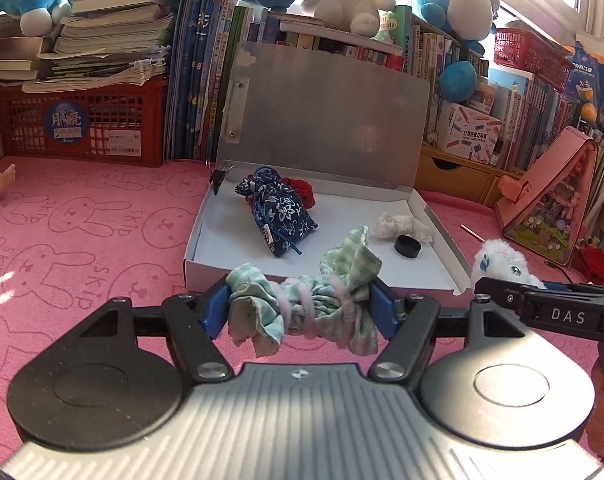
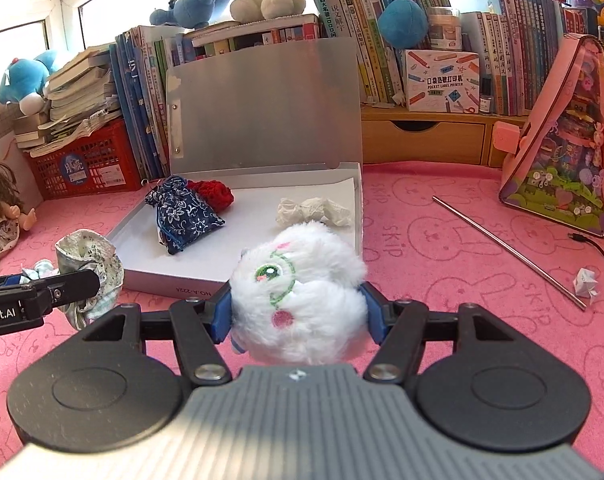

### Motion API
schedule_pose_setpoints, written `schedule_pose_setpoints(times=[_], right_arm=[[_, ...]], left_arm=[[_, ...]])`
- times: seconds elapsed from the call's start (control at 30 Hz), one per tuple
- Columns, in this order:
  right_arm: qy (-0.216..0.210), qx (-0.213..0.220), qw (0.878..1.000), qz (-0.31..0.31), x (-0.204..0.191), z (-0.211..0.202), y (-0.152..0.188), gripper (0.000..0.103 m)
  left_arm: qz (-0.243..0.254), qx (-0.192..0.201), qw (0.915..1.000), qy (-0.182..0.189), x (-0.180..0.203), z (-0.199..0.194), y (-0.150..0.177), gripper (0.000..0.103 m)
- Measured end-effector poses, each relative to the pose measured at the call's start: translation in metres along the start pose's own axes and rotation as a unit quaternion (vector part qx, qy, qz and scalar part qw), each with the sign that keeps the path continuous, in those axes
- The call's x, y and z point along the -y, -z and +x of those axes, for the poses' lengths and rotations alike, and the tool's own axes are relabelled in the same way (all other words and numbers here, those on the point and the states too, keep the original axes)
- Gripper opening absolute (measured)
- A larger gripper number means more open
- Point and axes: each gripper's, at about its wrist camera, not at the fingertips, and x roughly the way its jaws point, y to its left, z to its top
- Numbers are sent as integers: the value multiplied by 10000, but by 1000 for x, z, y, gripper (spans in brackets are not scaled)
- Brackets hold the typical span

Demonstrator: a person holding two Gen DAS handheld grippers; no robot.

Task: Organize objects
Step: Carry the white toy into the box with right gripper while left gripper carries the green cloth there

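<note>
While our left gripper (image 1: 299, 312) pinches the green cloth bundle (image 1: 306, 304) between its fingers, our right gripper (image 2: 297, 310) squeezes the white plush toy (image 2: 302, 288); both hang just before the open white box (image 1: 205, 236), where a blue floral pouch (image 1: 279, 212) lies.

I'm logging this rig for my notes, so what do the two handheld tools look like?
Both match: the left tool and right tool have black linkage arms, blue pads, two round black discs and a ribbed grey body. White lettering marks each side: DAS, Robot.AI.
</note>
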Motion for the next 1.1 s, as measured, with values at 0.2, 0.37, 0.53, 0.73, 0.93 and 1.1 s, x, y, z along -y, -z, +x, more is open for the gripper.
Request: schedule_pose_setpoints(times=[0.2,0.37,0.53,0.73,0.93,1.1], right_arm=[[-103,-54,9998,187,6,19,-15,66],[-161,-131,9988,445,12,38,-23,66],[-78,-157,9990,423,9,56,-27,66],[-43,-207,9992,341,5,76,-28,66],[7,-336,9990,311,4,98,-27,66],[30,-439,9987,264,3,115,-25,66]], left_arm=[[52,3,9999,89,-2,27,-18,74],[132,45,9999,40,-1,47,-24,74],[154,61,9999,-18,-3,66,-30,74],[190,-48,9997,-141,-7,93,-33,74],[229,-163,9994,-207,-8,118,-32,74],[261,-230,9991,-226,-9,138,-34,74]])
